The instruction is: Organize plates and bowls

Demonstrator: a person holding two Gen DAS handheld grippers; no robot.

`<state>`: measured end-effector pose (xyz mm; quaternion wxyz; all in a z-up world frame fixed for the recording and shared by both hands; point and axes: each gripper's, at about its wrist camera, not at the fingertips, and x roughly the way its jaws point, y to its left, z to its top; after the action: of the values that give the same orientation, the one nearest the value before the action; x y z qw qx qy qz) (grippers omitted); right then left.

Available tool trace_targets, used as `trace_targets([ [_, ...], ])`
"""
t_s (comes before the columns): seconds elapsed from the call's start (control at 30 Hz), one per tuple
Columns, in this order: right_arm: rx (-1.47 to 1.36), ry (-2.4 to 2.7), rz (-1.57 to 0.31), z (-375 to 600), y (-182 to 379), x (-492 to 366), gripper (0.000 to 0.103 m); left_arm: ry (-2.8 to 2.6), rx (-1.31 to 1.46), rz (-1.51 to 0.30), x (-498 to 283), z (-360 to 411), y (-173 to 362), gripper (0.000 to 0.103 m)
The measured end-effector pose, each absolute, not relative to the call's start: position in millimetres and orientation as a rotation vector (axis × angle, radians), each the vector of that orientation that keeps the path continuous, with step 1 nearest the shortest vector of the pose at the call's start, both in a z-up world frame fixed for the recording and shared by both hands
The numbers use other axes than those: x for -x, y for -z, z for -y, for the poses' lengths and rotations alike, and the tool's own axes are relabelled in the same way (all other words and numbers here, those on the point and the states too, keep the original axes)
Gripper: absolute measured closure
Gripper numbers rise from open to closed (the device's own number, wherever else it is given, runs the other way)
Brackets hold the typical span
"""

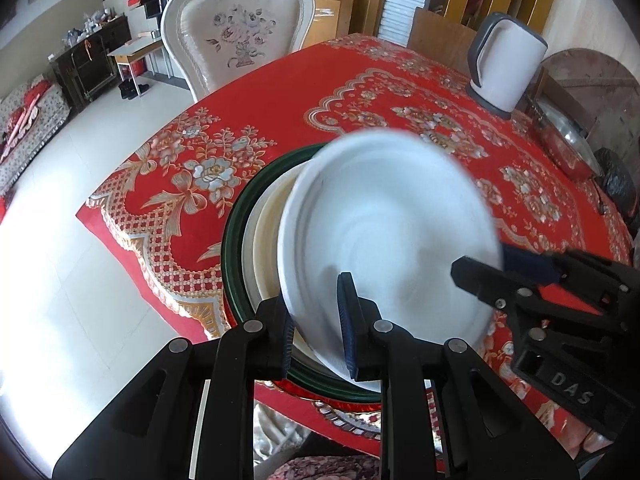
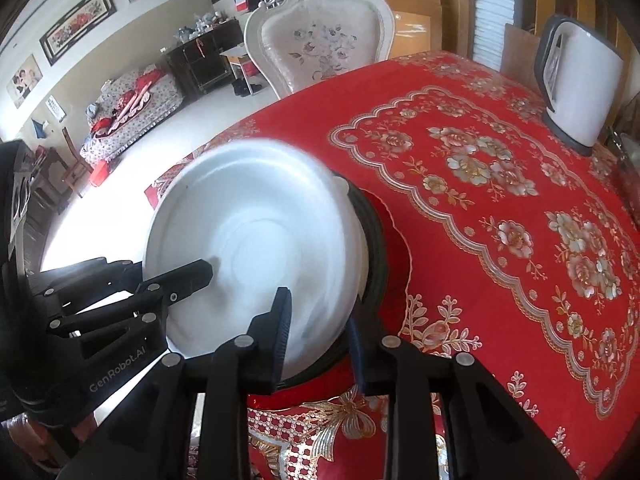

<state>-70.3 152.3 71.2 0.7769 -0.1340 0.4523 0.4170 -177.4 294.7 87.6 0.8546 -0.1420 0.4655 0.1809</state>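
The left gripper [image 1: 318, 330] is clamped on the near rim of the tilted white plate [image 1: 392, 236]. The right gripper [image 2: 320, 334] straddles the opposite rim, its pads apart. Beneath sit a cream plate [image 1: 266, 232] and a green-rimmed plate [image 1: 234, 240] at the table's near edge; the red tablecloth [image 2: 500, 208] lies open beyond. Only the left view shows the cream plate.

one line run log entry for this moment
white plate tilted over stack on dark-rimmed plate | left hand-held gripper shut on white plate rim | right hand-held gripper astride rim, pads apart

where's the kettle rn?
The white kettle stands upright on the red tablecloth at the table's far right in both wrist views, beyond the stacked plates and well apart from them.
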Motion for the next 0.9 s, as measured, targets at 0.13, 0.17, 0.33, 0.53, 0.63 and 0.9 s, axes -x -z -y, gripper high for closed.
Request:
trace_targets([
  [0.13, 0.29, -0.878, -0.956, -149.6, -73.4, 68.5, 0.065, -0.38, 0.304, -0.976, 177.9, -296.3, -87.0, 0.085],
  [0.17, 0.29, -0.878, -0.956, -149.5, -73.2, 68.2, 0.065, -0.383, 0.298, -0.978, 177.6, -296.3, -86.6, 0.085],
  [0.33, 0.29, -0.882, -0.956, -149.6, -73.3, 67.9, 0.065, -0.422, 0.253, -0.969, 177.6, -293.7, -89.2, 0.085],
  [0.53, 0.308, -0.878, -0.95, -151.3, -71.3, 67.8, 0.065, -0.453, 0.193, -0.962, 174.6, -287.0, -90.6, 0.08],
  [0.63, 0.312, -0.874, -0.953, -151.7, -70.7, 69.4, 0.065, -0.494, 0.138, -0.922, 175.1, -282.0, -96.8, 0.08],
  [0.9, 0.278, -0.857, -0.96, -142.3, -71.5, 65.4, 0.065, -0.562, 0.102, -0.84, 178.7, -285.6, -105.0, 0.08],
])
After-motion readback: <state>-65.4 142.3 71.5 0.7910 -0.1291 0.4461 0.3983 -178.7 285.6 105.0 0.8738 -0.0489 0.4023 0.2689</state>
